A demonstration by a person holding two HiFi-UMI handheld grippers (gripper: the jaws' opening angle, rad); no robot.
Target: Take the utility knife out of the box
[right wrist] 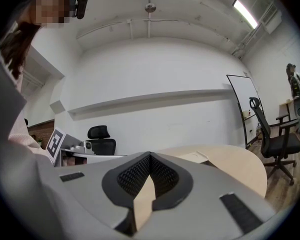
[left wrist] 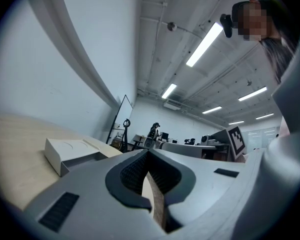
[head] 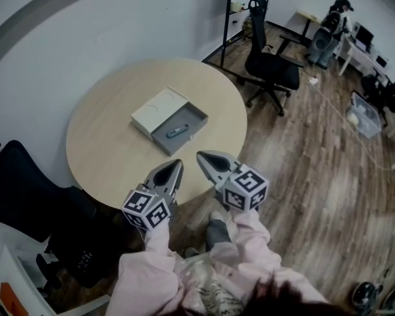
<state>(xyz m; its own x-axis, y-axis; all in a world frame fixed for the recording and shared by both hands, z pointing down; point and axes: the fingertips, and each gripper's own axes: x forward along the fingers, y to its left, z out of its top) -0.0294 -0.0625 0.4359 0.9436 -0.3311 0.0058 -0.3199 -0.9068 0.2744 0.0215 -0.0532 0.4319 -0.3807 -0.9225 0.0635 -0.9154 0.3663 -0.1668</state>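
A grey open box (head: 187,120) lies on the round wooden table (head: 105,143), its white lid (head: 157,110) slid off to the far left. Inside the tray lies the teal utility knife (head: 176,132). The box (left wrist: 70,154) also shows in the left gripper view, and a corner of the box (right wrist: 202,157) in the right gripper view. Both grippers hover side by side at the table's near edge, short of the box. My left gripper (head: 178,164) is shut and empty, its tips meeting. My right gripper (head: 200,155) is shut too, holding nothing.
A black office chair (head: 271,63) stands beyond the table on the wooden floor. Another dark chair (head: 26,189) sits close at the table's left. A whiteboard stand (head: 227,25) leans by the far wall. Desks and a person are at the back right.
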